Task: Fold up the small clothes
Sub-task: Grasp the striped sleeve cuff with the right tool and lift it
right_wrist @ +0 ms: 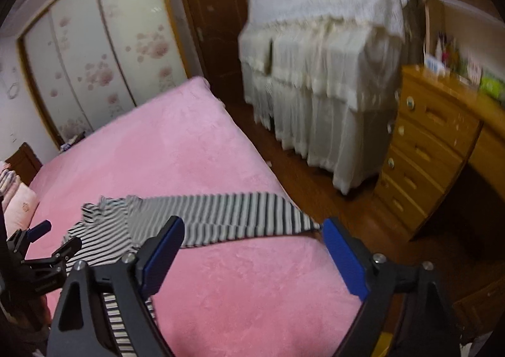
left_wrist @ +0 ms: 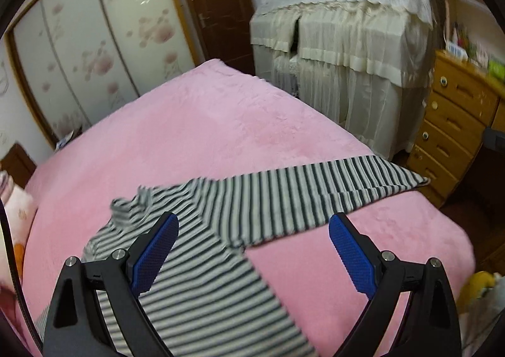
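Shirt [left_wrist: 221, 230] striped black/white, one only, lying on pink bed [left_wrist: 221, 123]. Body runs toward the near edge, collar bunched at the left, one sleeve [left_wrist: 331, 189] stretched out right with its cuff at the bed's right edge.

Left gripper [left_wrist: 252, 252] hovers low over the shirt, pointing across the bed, tilted down. Jaws wide apart, blue pads [left_wrist: 151, 259] both bare, nothing between them. Left finger sits over the shirt body; contact with fabric hard to call from this angle, probably just above it.

Right gripper [right_wrist: 252, 256] is further right, above bare pink cover near the bed edge, same heading. Jaws also spread wide, holding nothing. Right fingertip sits just beside the sleeve cuff [right_wrist: 303, 221], looks apart from it. Left gripper [right_wrist: 47, 243] shows at the frame's left edge in that view, near the collar.

Count: two grippers, one shirt, one sleeve visible laid out. Room: wardrobe [left_wrist: 94, 50], door [left_wrist: 217, 6], draped furniture [left_wrist: 347, 50], drawer chest [left_wrist: 451, 123] with four drawers.
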The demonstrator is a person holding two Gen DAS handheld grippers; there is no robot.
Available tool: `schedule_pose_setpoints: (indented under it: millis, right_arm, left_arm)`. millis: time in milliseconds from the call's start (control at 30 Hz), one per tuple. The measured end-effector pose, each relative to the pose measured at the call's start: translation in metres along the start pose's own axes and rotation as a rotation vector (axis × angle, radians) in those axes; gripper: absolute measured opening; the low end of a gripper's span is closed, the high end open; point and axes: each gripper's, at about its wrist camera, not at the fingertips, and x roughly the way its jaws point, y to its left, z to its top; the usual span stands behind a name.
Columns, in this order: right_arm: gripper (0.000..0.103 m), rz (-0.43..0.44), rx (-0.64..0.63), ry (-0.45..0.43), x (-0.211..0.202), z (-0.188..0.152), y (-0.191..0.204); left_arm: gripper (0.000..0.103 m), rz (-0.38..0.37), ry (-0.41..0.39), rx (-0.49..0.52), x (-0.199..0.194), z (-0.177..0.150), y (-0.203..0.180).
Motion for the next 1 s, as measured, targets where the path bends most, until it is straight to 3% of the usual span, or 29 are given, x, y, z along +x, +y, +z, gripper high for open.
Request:
schedule_pose_setpoints:
  millis: [167,400,600,800,1000]
  right_arm:
    - [0.081,0.049,0.137,0.11,0.06,-0.009,-0.031]
    - [0.077,0.121,0.368,0.217,0.128,-0.024,-0.082]
    - [0.069,0.144,0.488,0.299,0.178,-0.033,-0.108]
    - [0.063,0.169,0.542,0.325,0.207,-0.043,-0.121]
    - [0.047,0.171,0.6,0.349,0.236,-0.045,-0.133]
  left_arm:
    - [0.095,-0.094,0.078,-0.077,0.069,0.005,-0.033]
    - [0.095,-0.084,0.146,-0.114,0.138,0.006,-0.072]
    - [0.095,-0.061,0.169,-0.099,0.167,0.006,-0.095]
    - [0.095,-0.078,0.208,-0.132,0.185,0.004,-0.106]
    - [0.095,-0.074,0.209,-0.113,0.187,0.002,-0.115]
